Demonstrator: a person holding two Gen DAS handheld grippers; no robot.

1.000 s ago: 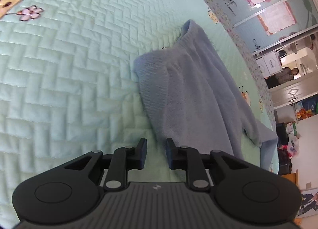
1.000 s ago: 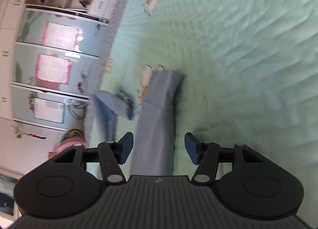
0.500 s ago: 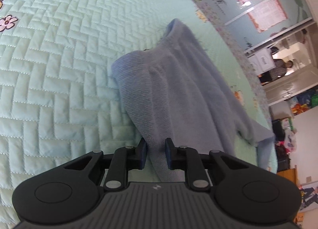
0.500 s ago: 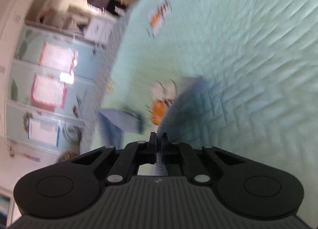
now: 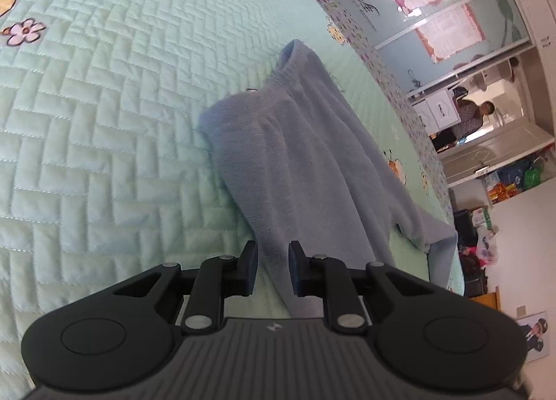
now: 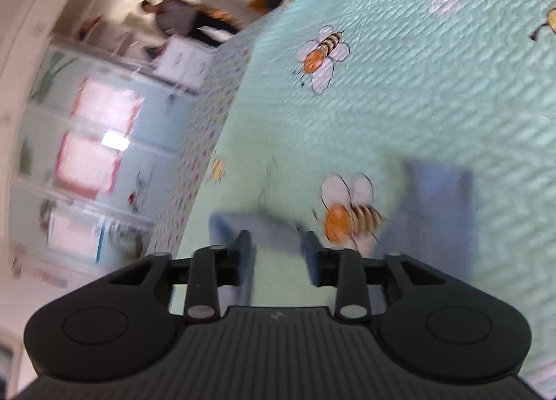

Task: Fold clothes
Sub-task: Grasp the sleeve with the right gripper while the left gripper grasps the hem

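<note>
Mint-green quilted bedspread with printed bees covers the bed, and on it lies a pale blue knit sweater, part folded. The left tool has its narrow jaws around the sweater's near edge, though a firm pinch cannot be told; a good fold probably needs both layers gathered before lifting. The right tool is opening with nothing between its jaws, blurred blue cloth lying just beyond.

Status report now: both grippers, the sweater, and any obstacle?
Left hand-held gripper narrow, blue sweater edge between jaws, grip unclear. Right hand-held gripper opening, nothing between jaws. Sweater partly folded on green quilt. No obstacle seen.
</note>
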